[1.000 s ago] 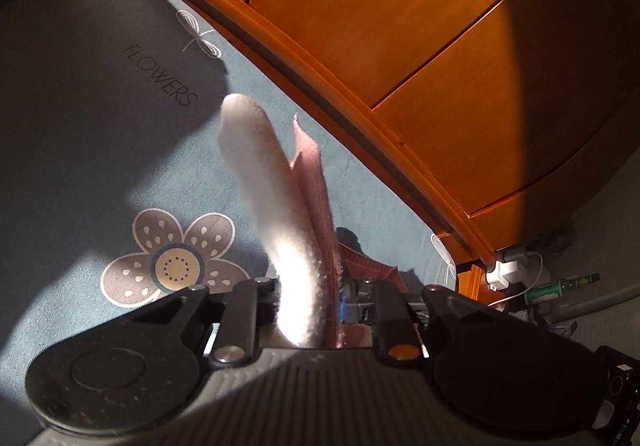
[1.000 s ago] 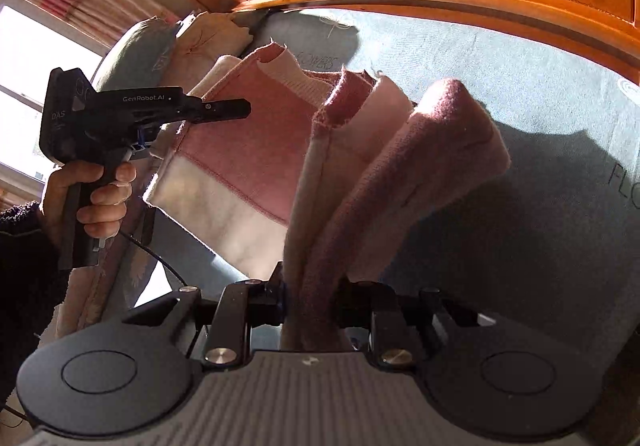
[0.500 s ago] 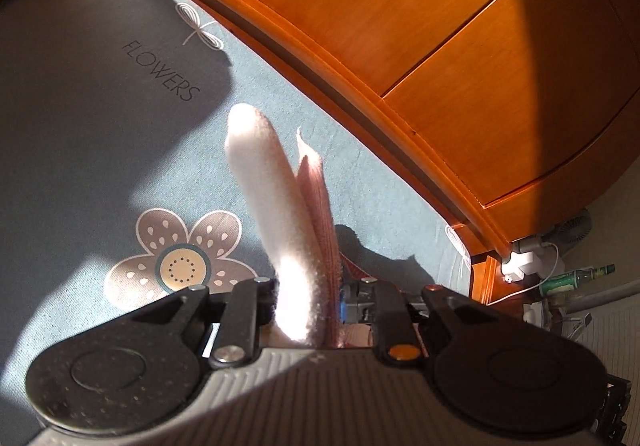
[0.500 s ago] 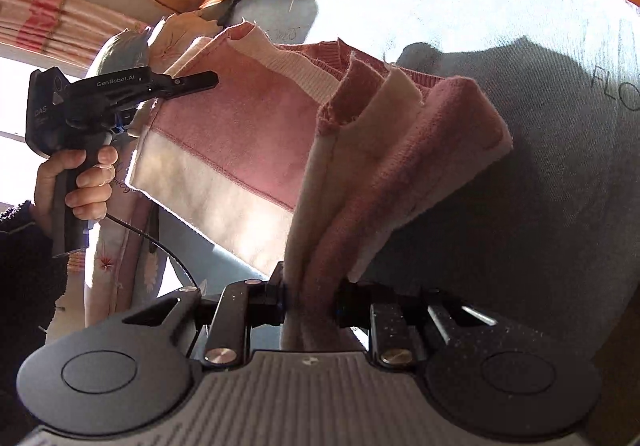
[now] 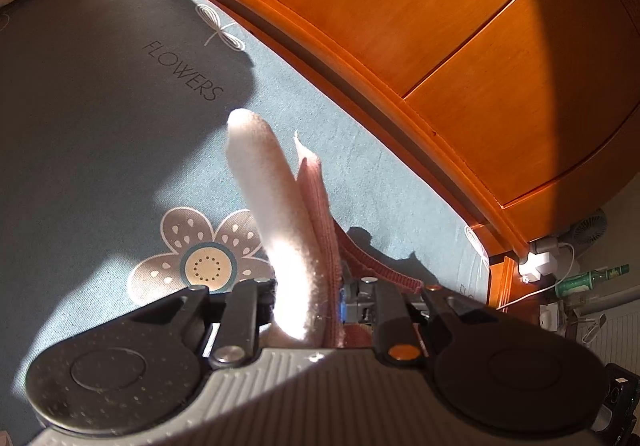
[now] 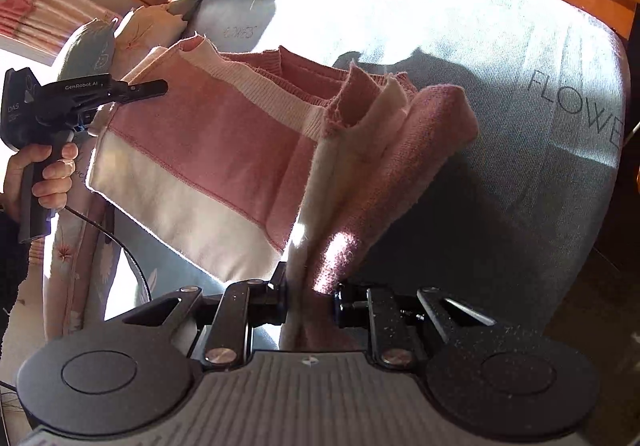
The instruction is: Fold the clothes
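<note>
Two grippers, one sweater: your left gripper (image 6: pixel 154 89) and right gripper (image 6: pixel 310 296) each pinch a bunched edge of the pink-and-cream sweater (image 6: pixel 224 150), which hangs stretched between them above the grey-blue flowered bedsheet (image 6: pixel 500 206).

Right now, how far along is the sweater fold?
Done: the pink-and-cream sweater is picked up, doubled over and hanging above the bedsheet. In hand: left gripper and right gripper each clamp a bunched edge. Left: lay it flat on the sheet and finish folding; no folded pile is visible.
</note>
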The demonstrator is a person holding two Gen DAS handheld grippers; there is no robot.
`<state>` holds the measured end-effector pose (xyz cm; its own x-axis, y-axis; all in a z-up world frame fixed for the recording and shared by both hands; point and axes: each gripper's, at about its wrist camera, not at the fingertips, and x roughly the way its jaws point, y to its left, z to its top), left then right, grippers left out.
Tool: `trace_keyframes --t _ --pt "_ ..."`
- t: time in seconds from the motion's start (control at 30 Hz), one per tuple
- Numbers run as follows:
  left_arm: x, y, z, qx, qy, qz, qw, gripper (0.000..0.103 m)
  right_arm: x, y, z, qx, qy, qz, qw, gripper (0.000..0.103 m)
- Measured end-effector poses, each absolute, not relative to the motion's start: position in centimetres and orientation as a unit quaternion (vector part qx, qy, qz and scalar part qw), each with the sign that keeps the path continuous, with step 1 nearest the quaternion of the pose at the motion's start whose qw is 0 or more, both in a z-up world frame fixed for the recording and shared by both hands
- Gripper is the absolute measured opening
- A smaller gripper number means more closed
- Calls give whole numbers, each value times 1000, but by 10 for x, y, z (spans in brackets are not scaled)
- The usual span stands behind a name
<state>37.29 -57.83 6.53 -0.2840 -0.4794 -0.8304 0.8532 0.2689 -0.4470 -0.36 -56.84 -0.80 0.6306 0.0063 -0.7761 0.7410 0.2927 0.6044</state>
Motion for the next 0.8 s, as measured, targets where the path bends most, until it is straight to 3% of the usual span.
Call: trace_keyframes --t 0.5,0.8 --pt "382 -604 20 232 529 -546 606 18 -26 -556 -76 562 397 -321 651 25" --pt "383 -597 18 291 491 -531 626 26 -38 -553 -79 530 426 -343 648 44"
